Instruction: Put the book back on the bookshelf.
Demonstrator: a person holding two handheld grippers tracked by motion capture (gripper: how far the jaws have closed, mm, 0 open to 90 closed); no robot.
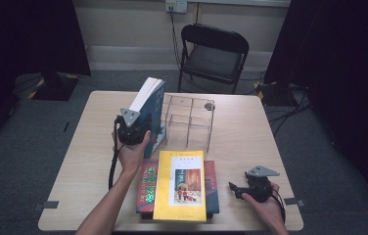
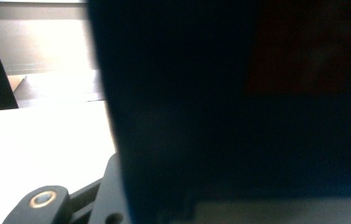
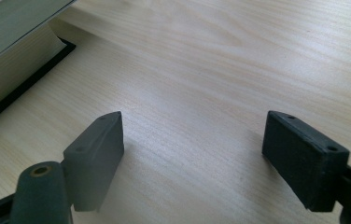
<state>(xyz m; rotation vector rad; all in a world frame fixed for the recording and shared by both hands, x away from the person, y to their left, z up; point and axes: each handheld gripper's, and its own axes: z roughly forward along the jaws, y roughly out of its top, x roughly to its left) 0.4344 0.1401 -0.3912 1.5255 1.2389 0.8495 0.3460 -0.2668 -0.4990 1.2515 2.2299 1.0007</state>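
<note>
A thick teal-covered book (image 1: 151,110) stands upright and slightly tilted on the table, just left of a clear acrylic rack (image 1: 189,120). My left gripper (image 1: 140,126) is shut on the book's near edge, a hand behind it. In the left gripper view the dark cover (image 2: 234,116) blocks most of the frame. My right gripper (image 1: 234,189) rests low over the table at the front right, right of a stack of books topped by a yellow one (image 1: 180,183). Its jaws stand open (image 3: 192,154) over bare wood, nothing between them.
The wooden table (image 1: 250,132) has free surface on its right and left sides. The stack's edge (image 3: 10,70) lies to the left of the right gripper. A black folding chair (image 1: 211,54) stands behind the table, with dark curtains on both sides.
</note>
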